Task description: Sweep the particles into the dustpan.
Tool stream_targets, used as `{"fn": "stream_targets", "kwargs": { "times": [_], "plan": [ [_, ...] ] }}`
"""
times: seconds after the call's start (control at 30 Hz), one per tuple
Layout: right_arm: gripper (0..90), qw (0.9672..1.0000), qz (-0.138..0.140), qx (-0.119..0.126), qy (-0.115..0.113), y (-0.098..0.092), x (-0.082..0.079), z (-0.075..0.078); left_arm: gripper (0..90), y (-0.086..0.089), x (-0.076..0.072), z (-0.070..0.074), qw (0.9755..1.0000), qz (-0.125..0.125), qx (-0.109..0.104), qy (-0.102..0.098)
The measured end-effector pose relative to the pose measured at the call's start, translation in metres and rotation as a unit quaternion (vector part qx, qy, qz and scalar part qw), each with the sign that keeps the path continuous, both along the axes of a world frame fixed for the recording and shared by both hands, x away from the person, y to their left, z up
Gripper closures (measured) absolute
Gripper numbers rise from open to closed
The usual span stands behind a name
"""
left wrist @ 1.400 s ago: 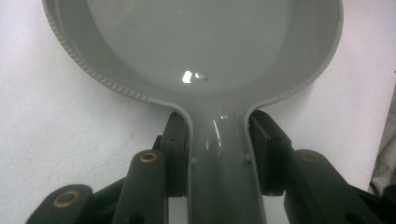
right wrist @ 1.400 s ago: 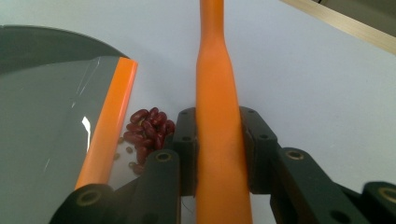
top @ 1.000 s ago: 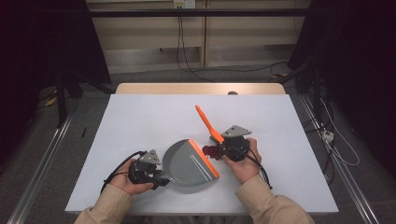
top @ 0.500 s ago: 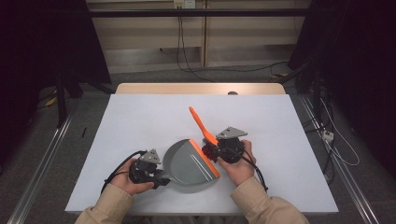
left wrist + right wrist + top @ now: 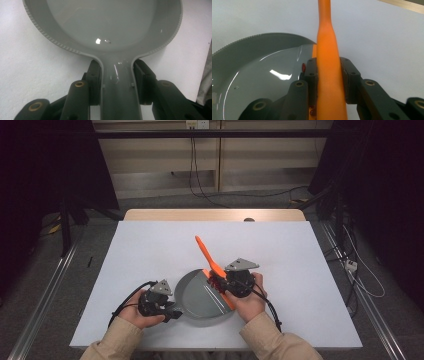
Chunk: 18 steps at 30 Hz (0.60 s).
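Note:
A grey dustpan with an orange front lip lies flat on the white table. My left gripper is shut on its handle, with the pan bowl straight ahead of the jaws. My right gripper is shut on the handle of an orange brush, which slants up and away to the left over the pan's lip. In the right gripper view the orange brush handle runs up between the pads, the pan lies to its left, and small red bits show beside the jaw.
The white table top has free room on the right, left and far side. A wooden edge bounds the back of the table. Cables and metal rails lie on the floor around the table.
My right gripper has carried the orange brush leftward, from beside the dustpan to over its orange lip. The left gripper and the dustpan have stayed where they were.

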State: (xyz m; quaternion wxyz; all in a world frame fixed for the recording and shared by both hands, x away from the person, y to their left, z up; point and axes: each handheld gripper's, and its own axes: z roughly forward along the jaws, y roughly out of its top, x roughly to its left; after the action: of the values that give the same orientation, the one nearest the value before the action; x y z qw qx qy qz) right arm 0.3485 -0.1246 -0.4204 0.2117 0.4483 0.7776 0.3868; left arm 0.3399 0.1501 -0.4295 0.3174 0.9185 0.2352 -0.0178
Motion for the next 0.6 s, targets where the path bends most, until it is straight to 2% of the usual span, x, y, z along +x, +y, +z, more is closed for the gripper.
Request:
{"fn": "stream_targets", "kwargs": {
  "times": [0.13,0.27,0.37,0.43,0.53,0.6],
  "plan": [
    [71.3,1.0000,0.000,0.009,0.002,0.005,-0.001,0.000,62.6,0.000,0.000,0.000,1.0000,0.001,-0.001,0.001],
    [71.3,0.9999,-0.005,0.010,-0.004,0.009,-0.002,0.000,62.6,0.001,0.000,0.000,1.0000,0.002,-0.001,0.001],
    [71.4,0.9999,0.001,0.014,-0.009,0.013,-0.003,0.001,62.6,0.001,0.000,0.000,1.0000,0.002,-0.001,0.001],
    [71.4,0.9996,0.012,0.025,-0.006,0.017,-0.004,0.005,62.7,0.001,0.000,0.000,1.0000,0.003,-0.001,0.001],
    [71.4,0.9993,0.033,0.017,-0.005,0.027,-0.007,0.008,62.7,0.002,0.000,0.000,1.0000,0.003,0.001,0.000],
    [71.4,0.9988,0.043,0.025,-0.007,0.031,-0.007,0.010,62.7,0.002,0.000,0.000,1.0000,0.002,0.000,-0.001]
  ]
}}
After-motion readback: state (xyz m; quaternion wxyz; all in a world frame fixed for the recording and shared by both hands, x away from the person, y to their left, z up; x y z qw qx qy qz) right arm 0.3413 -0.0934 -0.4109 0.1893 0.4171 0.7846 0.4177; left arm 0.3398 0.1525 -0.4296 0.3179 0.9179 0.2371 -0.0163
